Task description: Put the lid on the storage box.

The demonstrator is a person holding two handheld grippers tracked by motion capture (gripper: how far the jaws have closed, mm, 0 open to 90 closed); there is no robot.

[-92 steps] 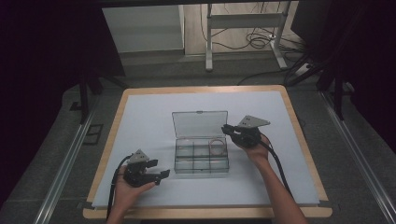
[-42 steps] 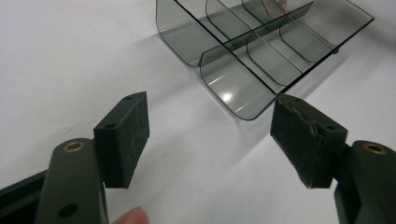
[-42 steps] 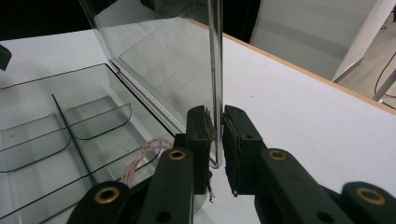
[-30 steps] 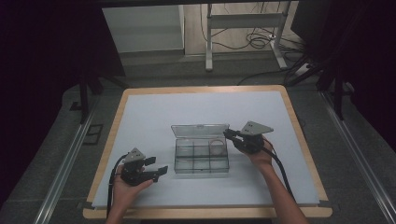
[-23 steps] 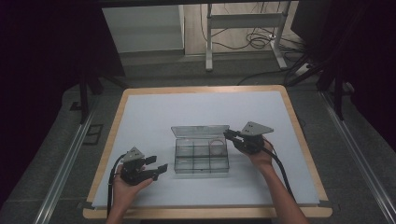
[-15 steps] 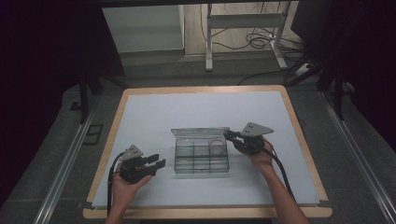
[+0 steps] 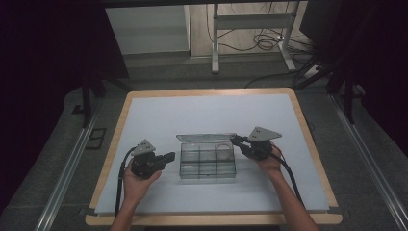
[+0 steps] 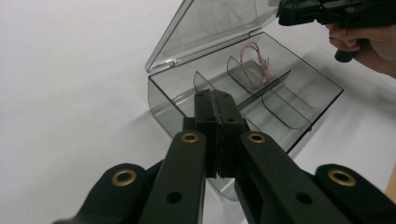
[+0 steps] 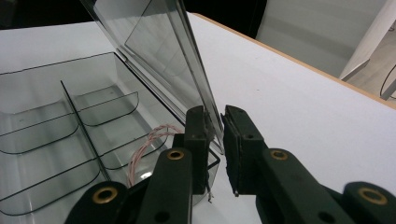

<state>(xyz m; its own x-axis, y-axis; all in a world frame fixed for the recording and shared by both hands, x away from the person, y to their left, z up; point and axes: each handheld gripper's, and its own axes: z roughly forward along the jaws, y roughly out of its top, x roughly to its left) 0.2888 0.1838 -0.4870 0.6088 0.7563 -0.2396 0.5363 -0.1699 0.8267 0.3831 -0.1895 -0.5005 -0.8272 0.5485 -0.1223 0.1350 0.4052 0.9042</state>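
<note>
While the right gripper point(image 9: 215, 135) pinches the edge of the clear lid point(image 9: 154, 51) between its jaws and holds it tilted over the box point(image 7: 207, 161), the left gripper point(image 8: 217, 105) stands with its jaws pressed together on nothing, having just closed with no object between them. Directly ahead of the left gripper's tips lies the near corner of the box, close but apart from them; beyond that corner are the curved dividers point(image 8: 280, 100), and in a far compartment, beneath the right gripper, rests a loop of thin pink wire point(image 8: 254, 60). Around the box lies the white table top point(image 7: 159, 120). Judged from this arrangement, the chief risk is at the lid: the grip covers only a narrow strip of smooth plastic, so the lid could slip free and drop shut. A pull on the lid could also drag the light, unbraced box across the table, since the left gripper does not steady it.
</note>
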